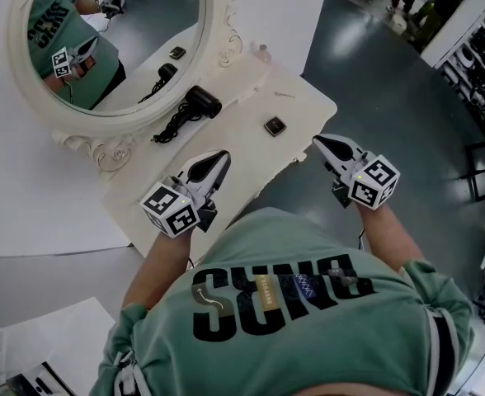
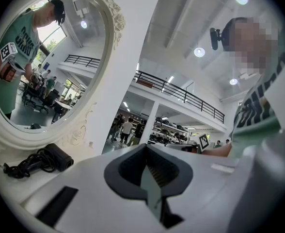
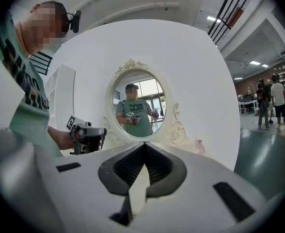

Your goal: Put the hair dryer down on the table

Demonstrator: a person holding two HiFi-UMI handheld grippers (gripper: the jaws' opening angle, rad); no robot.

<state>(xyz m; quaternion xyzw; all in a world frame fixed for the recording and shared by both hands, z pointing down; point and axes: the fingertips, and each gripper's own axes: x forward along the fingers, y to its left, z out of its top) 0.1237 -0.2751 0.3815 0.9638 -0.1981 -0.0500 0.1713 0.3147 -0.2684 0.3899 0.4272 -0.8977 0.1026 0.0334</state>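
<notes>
The black hair dryer lies on the cream table at the foot of the oval mirror, its cord coiled to its left. In the left gripper view the hair dryer rests at the far left with nothing touching it. My left gripper hovers over the table's front part, pointing toward the dryer but well short of it, jaws together and empty. My right gripper is held off the table's right edge, also shut and empty.
The ornate white mirror frame stands on the table's back edge against a white wall. A small dark square object and a thin pin-like item lie on the table's right half. A small pink bottle stands beside the mirror. Grey floor lies to the right.
</notes>
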